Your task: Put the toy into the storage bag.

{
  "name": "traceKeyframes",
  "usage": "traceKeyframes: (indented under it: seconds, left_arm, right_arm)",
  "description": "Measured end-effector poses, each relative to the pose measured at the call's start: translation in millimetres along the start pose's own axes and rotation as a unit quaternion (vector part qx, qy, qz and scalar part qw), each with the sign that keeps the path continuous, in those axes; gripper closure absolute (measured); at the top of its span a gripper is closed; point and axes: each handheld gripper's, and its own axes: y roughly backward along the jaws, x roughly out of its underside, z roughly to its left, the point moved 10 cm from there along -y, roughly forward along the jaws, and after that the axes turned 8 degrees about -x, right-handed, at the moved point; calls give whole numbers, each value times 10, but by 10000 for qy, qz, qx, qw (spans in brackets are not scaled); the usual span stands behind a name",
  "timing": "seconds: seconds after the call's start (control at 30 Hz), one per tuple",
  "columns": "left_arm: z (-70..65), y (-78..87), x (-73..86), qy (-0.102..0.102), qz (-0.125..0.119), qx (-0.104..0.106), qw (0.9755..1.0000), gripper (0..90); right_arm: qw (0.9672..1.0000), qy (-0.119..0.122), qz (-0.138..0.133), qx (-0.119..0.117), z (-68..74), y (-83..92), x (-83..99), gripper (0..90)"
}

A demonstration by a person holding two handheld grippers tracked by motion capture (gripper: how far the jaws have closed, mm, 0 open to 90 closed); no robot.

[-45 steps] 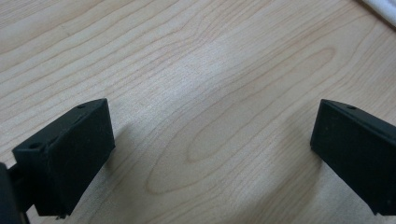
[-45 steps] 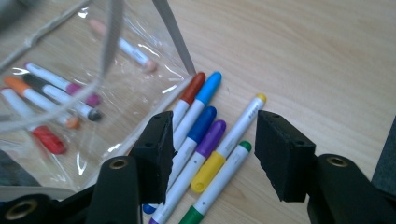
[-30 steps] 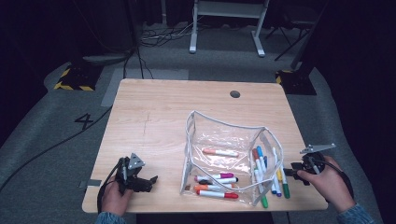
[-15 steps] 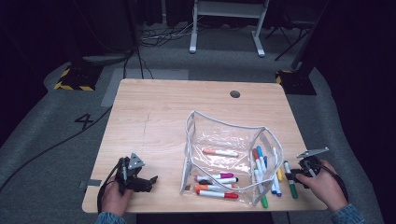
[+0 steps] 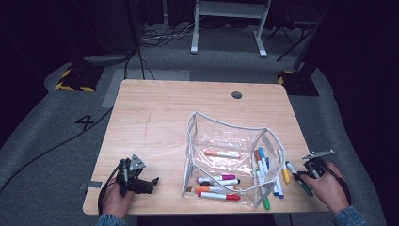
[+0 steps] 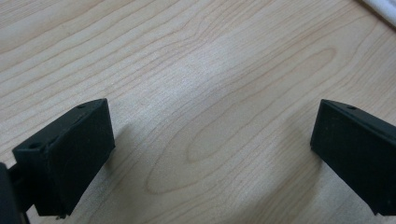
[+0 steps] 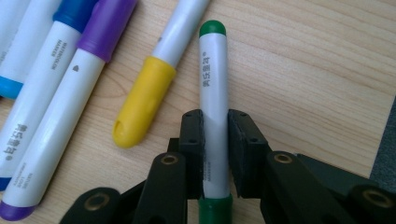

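Observation:
A clear zip pouch (image 5: 226, 139) lies open on the wooden table (image 5: 164, 108), with several markers inside and more loose ones at its right edge. My right gripper (image 5: 303, 175) (image 7: 215, 122) sits low at the table's right front. Its jaws have just been closing, and the pads now press both sides of a white green-capped marker (image 7: 214, 88) (image 5: 301, 181) that lies on the wood. A yellow-capped marker (image 7: 149, 88) (image 5: 284, 173) and a purple-capped one (image 7: 70, 88) lie just beside it. My left gripper (image 5: 149, 181) (image 6: 212, 140) rests open at the front left over bare wood.
The table's right edge (image 7: 387, 121) runs close beside the green marker. An orange-capped marker (image 5: 221, 153) and a red one (image 5: 219, 196) lie inside the pouch. A round cable hole (image 5: 236, 94) sits at the table's back. Grey floor and cables surround the table.
My right gripper has sunk a little onto the loose markers and its jaws have closed on the green marker. The left hand has stayed still.

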Motion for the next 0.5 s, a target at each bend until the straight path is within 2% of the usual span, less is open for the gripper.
traceKeyframes:
  seconds: [0.27,0.5]
  left_arm:
    - [1,0,1,-4,3,-1,10000,0]
    - [0,0,0,1,1,1,10000,0]
  right_arm:
    - [10000,33,-60,-20,18,83,-42,769]
    - [9992,92,-343,-183,98,292,-161,769]
